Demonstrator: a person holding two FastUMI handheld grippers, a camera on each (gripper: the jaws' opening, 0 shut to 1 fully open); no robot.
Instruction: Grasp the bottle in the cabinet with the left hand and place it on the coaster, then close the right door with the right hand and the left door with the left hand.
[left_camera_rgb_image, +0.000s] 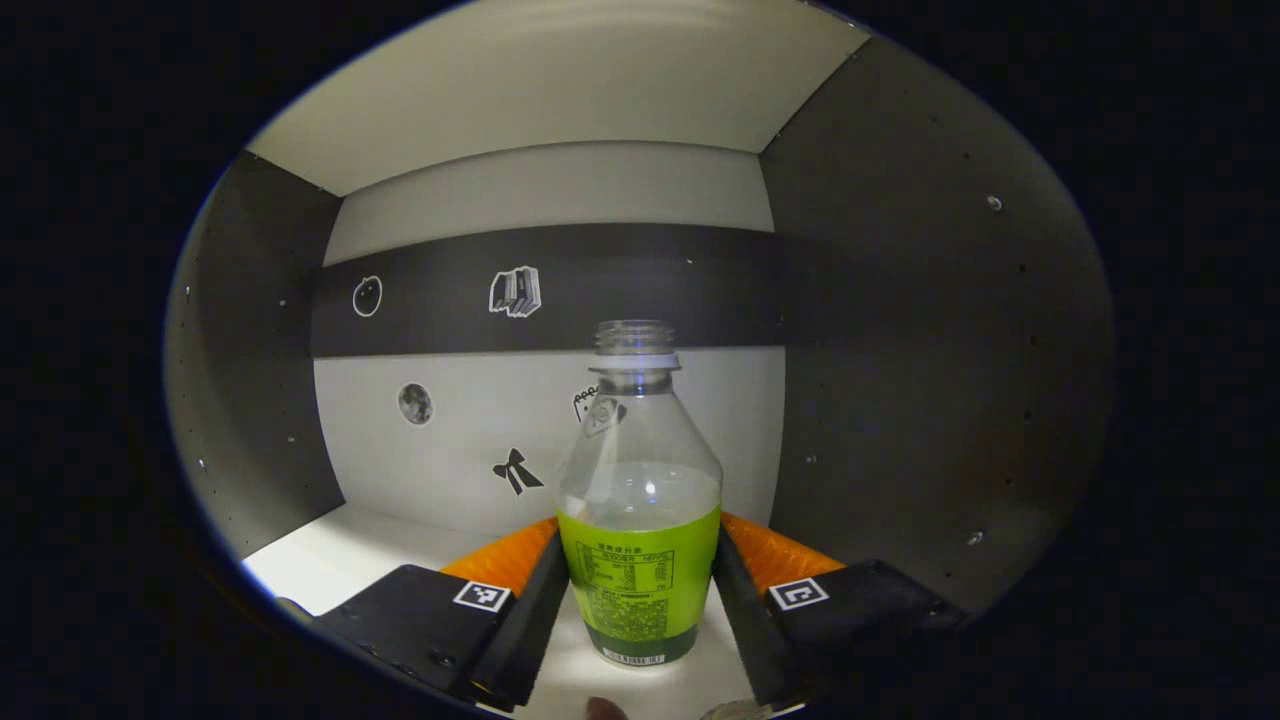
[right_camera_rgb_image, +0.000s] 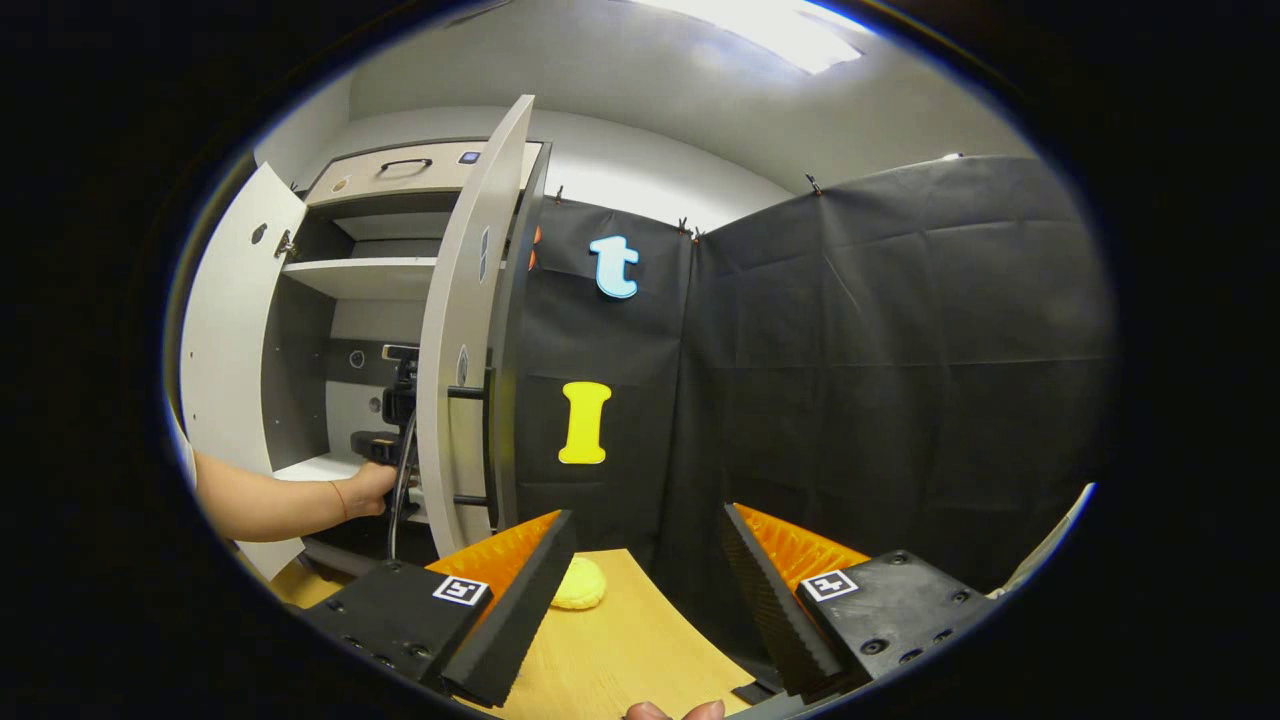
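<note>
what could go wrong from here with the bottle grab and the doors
The bottle has no cap and holds liquid, so tilting it on the way out may spill. The left gripper straddles its label low down, so it may tip. The right door stands wide open near the arm's way out.

One clear uncapped plastic bottle with a green label (left_camera_rgb_image: 639, 500) is standing inside the grey-and-white cabinet (right_camera_rgb_image: 380, 270), and five small stickers (left_camera_rgb_image: 515, 292) are showing on its back wall. Two white cabinet doors (right_camera_rgb_image: 462, 340) are hanging open, and one round yellow coaster (right_camera_rgb_image: 578, 584) is lying on the single wooden table (right_camera_rgb_image: 620, 650).
</note>
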